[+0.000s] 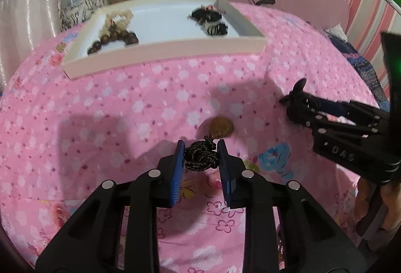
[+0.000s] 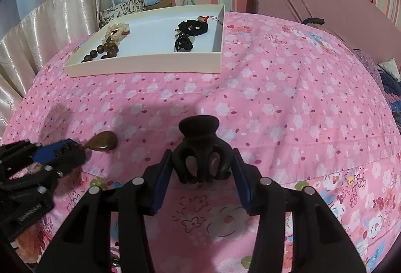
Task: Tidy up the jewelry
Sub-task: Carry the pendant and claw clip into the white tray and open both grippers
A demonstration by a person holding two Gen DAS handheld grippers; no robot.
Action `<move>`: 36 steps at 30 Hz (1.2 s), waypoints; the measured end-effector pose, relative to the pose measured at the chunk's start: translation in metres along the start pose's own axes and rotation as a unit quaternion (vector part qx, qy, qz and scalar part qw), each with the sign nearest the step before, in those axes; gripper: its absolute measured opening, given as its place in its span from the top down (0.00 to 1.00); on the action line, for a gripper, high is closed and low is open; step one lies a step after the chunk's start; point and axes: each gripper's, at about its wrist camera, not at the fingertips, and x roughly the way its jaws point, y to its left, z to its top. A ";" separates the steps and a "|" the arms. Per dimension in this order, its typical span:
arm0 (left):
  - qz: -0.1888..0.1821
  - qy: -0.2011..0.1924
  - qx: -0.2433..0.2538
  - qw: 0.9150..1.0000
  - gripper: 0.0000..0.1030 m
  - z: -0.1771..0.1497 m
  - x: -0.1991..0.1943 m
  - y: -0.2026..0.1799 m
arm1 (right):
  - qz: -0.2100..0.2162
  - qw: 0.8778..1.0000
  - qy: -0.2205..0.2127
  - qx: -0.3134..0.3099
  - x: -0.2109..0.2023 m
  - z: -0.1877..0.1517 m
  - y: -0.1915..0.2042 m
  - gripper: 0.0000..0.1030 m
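- Pendant (image 1: 222, 126) lies on the pink bedspread (image 1: 125, 102); its bunched black cord (image 1: 200, 156) sits pinched in the left hand-held gripper (image 1: 200, 160), so pickup is in hand.
- Right hand-held gripper (image 2: 203, 167) clamps a black hair claw (image 2: 200, 155).
- Next, likely: carry both to the tray (image 2: 142, 64).
- Cord's length is hidden in the bunch.

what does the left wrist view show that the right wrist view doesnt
Only the left wrist view shows the left tongs shut on the black cord bunched behind the brown pendant. Only the right wrist view shows the black claw clip front-on, gripped between the right tongs; the left view catches it from the side. Both show the tray holding wooden beads and dark hair ties on the pink floral bedspread.
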 end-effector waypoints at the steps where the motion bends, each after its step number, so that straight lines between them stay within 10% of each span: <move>1: 0.001 -0.005 -0.001 1.000 0.76 0.002 -0.004 0.001 | -0.001 1.000 -0.002 0.001 -0.002 0.001 0.000 0.54; 21: 0.003 -0.060 -0.049 0.997 0.76 0.089 -0.055 0.080 | 0.014 0.999 -0.038 0.011 -0.008 0.086 0.015 0.54; 36: 0.039 -0.065 -0.060 0.995 0.76 0.230 0.025 0.154 | 0.009 0.999 -0.032 0.028 0.079 0.211 0.029 0.54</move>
